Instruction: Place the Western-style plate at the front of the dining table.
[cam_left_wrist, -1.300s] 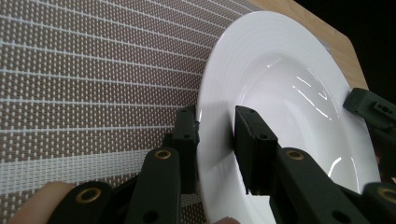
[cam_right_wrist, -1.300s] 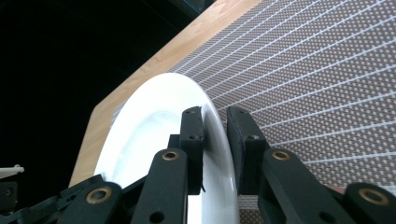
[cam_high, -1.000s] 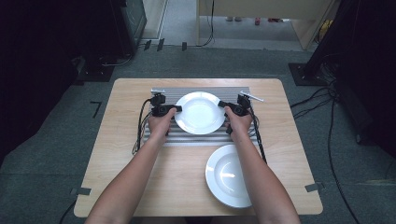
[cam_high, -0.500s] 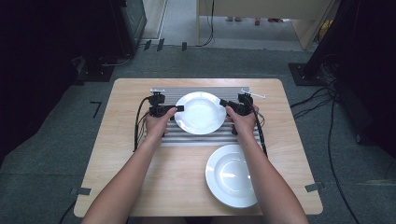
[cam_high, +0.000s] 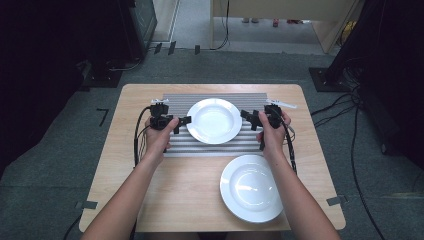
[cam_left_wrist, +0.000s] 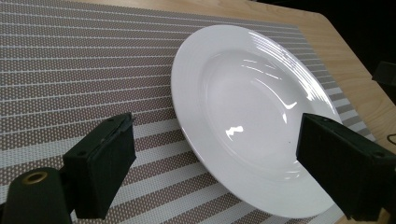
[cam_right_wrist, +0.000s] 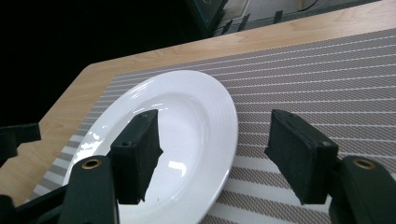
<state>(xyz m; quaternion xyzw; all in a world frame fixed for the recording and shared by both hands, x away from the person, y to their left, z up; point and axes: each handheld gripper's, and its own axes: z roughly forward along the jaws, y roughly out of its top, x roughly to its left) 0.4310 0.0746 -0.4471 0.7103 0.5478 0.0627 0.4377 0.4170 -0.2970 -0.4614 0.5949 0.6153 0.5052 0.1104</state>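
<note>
High view: plate on mat (cam_high: 214, 120) sits flat on the striped placemat (cam_high: 215, 149), between both grippers. L gripper (cam_high: 183, 120) is just off its L rim, R gripper (cam_high: 248, 116) just off its R rim; neither touches it, both w/ a small gap. Second plate (cam_high: 251, 187) lies on bare table (cam_high: 165, 195), behind and a bit inboard of the R gripper, toward the person, well apart from it.

L gripper view: jaws have just been opening and stand wide; plate rim lies ahead and below them, nothing pinched. One pad (cam_left_wrist: 105, 161) hangs over mat stripes, the other over the plate's near edge. Plate rests level on the mat, not lifted.

R gripper view: jaws have also just been opening, now spread apart w/ the plate rim below the gap; pads clear of it, no grip. L gripper's dark tip (cam_right_wrist: 16, 135) shows far side of the plate.

Progress, judging by this: plate placement on the mat looks done, both tools let go. Prob. what's left is the second plate, untouched on the wood; no room beside the 1st on the mat's near strip, so maybe stacking.
</note>
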